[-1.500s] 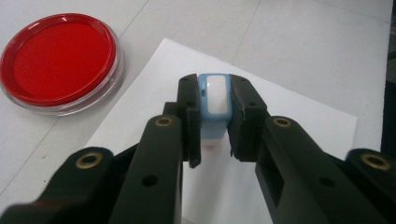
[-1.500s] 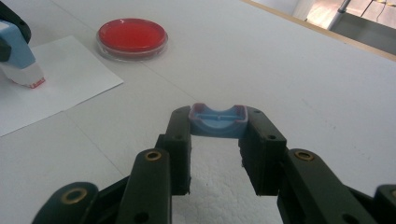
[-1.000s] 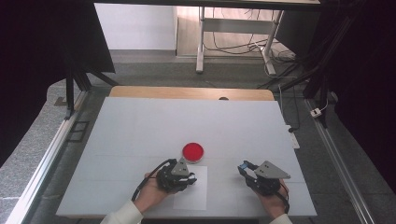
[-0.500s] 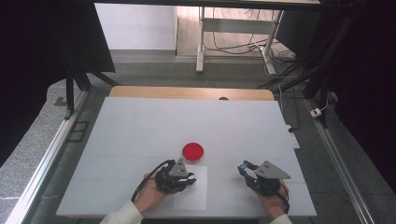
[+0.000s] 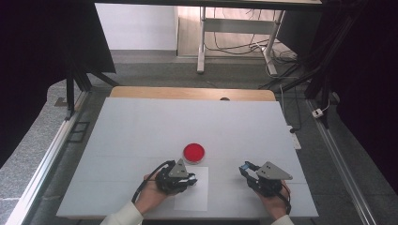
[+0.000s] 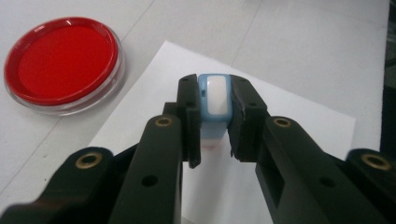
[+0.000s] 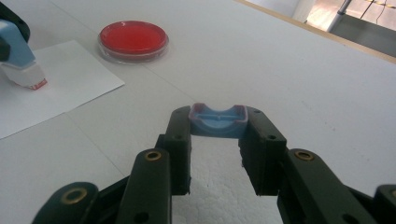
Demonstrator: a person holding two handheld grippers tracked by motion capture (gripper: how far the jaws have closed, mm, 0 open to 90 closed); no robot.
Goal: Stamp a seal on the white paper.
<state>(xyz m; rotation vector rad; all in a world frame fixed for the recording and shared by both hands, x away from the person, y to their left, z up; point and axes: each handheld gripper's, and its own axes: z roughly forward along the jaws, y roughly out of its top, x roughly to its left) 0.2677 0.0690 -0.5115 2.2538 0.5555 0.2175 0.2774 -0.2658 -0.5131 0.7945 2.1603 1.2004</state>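
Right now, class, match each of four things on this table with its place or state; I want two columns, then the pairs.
Things:
1. stamp
2. stamp cap
3. red ink pad
4. paper sheet

Places or states:
A. lies flat under the left claw
B. clamped in the right claw
C. sits free on the table just beyond the paper
D. clamped in the left claw, over the paper

Pairs: 1-D, 2-B, 3-C, 4-A
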